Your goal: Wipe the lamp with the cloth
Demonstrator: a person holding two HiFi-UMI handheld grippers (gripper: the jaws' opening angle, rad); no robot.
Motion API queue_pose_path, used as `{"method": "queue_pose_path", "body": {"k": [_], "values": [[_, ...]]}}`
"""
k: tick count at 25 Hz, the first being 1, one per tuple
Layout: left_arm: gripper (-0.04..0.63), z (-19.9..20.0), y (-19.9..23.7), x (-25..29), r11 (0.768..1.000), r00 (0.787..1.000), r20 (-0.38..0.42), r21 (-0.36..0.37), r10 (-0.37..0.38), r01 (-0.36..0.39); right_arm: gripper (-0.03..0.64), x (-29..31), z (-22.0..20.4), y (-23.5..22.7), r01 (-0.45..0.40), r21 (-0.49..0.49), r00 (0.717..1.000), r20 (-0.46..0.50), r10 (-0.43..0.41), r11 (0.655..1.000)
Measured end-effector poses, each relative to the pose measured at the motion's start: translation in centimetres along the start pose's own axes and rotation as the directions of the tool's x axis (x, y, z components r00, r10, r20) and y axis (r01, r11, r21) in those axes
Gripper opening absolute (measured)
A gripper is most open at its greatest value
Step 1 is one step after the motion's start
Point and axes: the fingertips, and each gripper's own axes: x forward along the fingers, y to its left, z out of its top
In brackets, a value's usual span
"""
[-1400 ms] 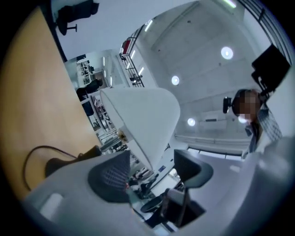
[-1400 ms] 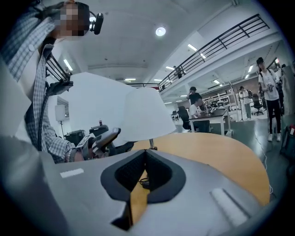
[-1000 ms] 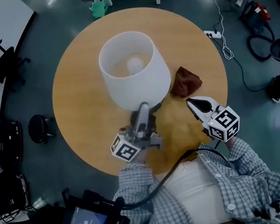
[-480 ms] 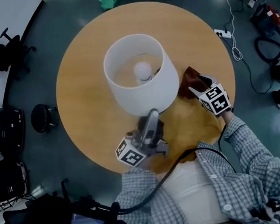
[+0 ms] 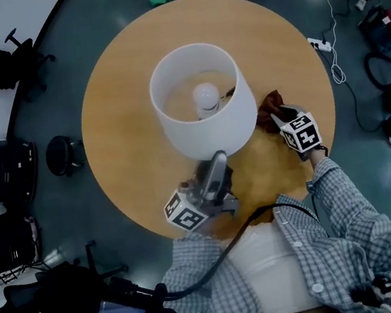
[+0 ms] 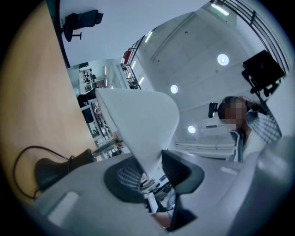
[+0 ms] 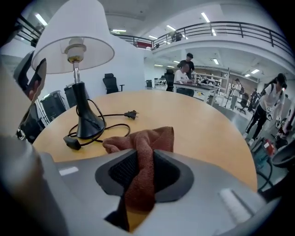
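1. The lamp [image 5: 210, 133] stands upright near the middle of the round table [image 5: 123, 127], with its white shade open to the head view and the bulb [image 5: 206, 97] showing inside.
2. Its cord [image 7: 113, 128] lies loose on the table by the base [image 7: 87, 124].
3. The brown cloth [image 5: 269, 104] lies bunched on the table just right of the shade.
4. My right gripper [image 5: 279, 115] is on the cloth. Its jaws are closing, with a fold pinched between the pads.
5. My left gripper [image 5: 217, 162] clamps the lamp by the shade's lower rim, which runs between the pads.
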Motion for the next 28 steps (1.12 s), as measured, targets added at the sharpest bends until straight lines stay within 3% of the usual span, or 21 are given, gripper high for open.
{"method": "queue_pose_path", "body": {"k": [2, 6, 10, 13, 17, 20, 22, 24, 28], "values": [[0.118, 0.0, 0.0, -0.1, 1.0, 1.0, 0.001, 0.008, 0.005, -0.005, 0.095, -0.4, 0.3, -0.1, -0.011, 0.051, 1.0, 0.017, 0.01, 0.999], [0.118, 0.0, 0.2, -0.1, 1.0, 1.0, 0.001, 0.012, 0.015, -0.015, 0.09, -3.1, 3.7, 0.2, -0.077, 0.127, 0.986, 0.155, 0.057, 0.989], [0.12, 0.1, 0.5, -0.2, 1.0, 1.0, 0.003, 0.009, 0.015, -0.015, 0.091, -8.1, 10.8, 0.5, -0.129, 0.124, 0.937, 0.339, 0.08, 0.984], [0.12, 0.0, 0.6, -0.3, 1.0, 1.0, 0.005, 0.011, 0.017, -0.017, 0.091, -13.4, 17.2, 1.8, -0.17, 0.064, 0.858, 0.501, 0.116, 0.983], [0.12, -0.2, 0.8, -0.4, 1.0, 1.0, 0.0, 0.014, 0.017, -0.017, 0.091, -22.0, 24.3, 5.0, -0.232, -0.027, 0.692, 0.698, 0.185, 0.972], [0.12, -0.2, 0.8, -0.5, 1.0, 1.0, 0.0, 0.015, 0.016, -0.016, 0.091, -27.6, 27.8, 8.7, -0.262, -0.154, 0.564, 0.777, 0.281, 0.953], [0.118, -0.3, 0.9, -0.4, 1.0, 1.0, 0.002, 0.012, 0.016, -0.016, 0.091, -29.5, 29.1, 11.6, -0.259, -0.256, 0.508, 0.784, 0.357, 0.931], [0.117, -0.3, 0.9, -0.3, 1.0, 1.0, 0.004, 0.008, 0.018, -0.018, 0.091, -29.3, 29.3, 14.1, -0.244, -0.329, 0.496, 0.766, 0.409, 0.912], [0.11, -0.4, 1.0, -0.3, 1.0, 1.0, -0.002, 0.0, 0.018, -0.018, 0.091, -25.4, 27.3, 16.5, -0.281, -0.328, 0.56, 0.707, 0.432, 0.902]]}}
